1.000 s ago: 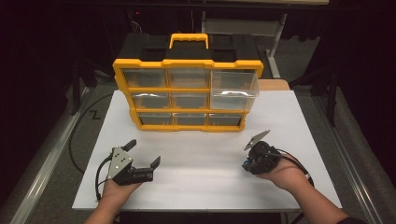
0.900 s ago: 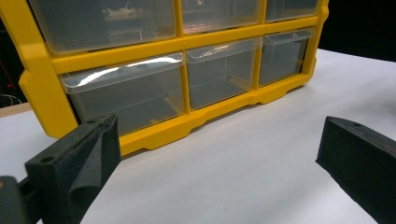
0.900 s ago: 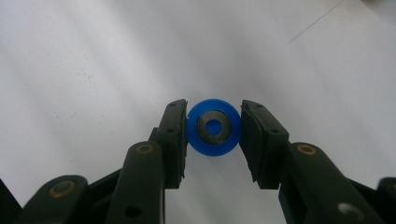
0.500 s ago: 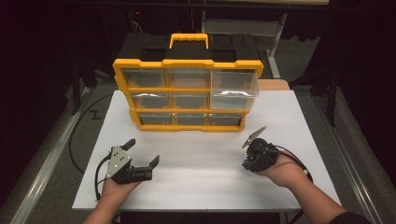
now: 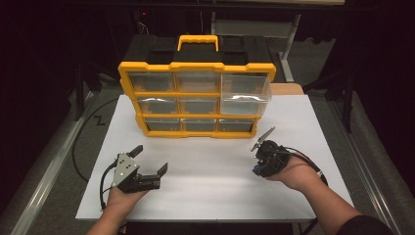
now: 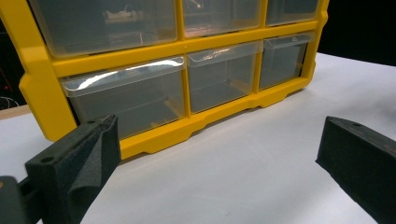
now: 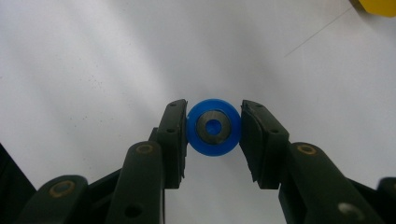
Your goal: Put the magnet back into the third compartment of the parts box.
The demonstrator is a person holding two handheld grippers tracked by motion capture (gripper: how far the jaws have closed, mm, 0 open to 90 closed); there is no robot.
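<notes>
blue wheel (image 7: 214,127), steel hub, face-on, over white table (image 7: 93,56)

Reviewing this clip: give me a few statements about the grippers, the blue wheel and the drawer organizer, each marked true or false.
1. The right gripper is shut on a blue wheel. True.
2. The left gripper holds a drawer. False: its jaws stand wide apart with nothing between them, short of the organizer.
3. The yellow organizer stands upright on the white table. True.
4. Every drawer sits flush in the organizer. False: the clear drawer at the right sticks out toward the person.
5. The blue wheel has a dark metal ring around its centre hole. True.
6. The organizer's handle is black. False: it is yellow.
</notes>
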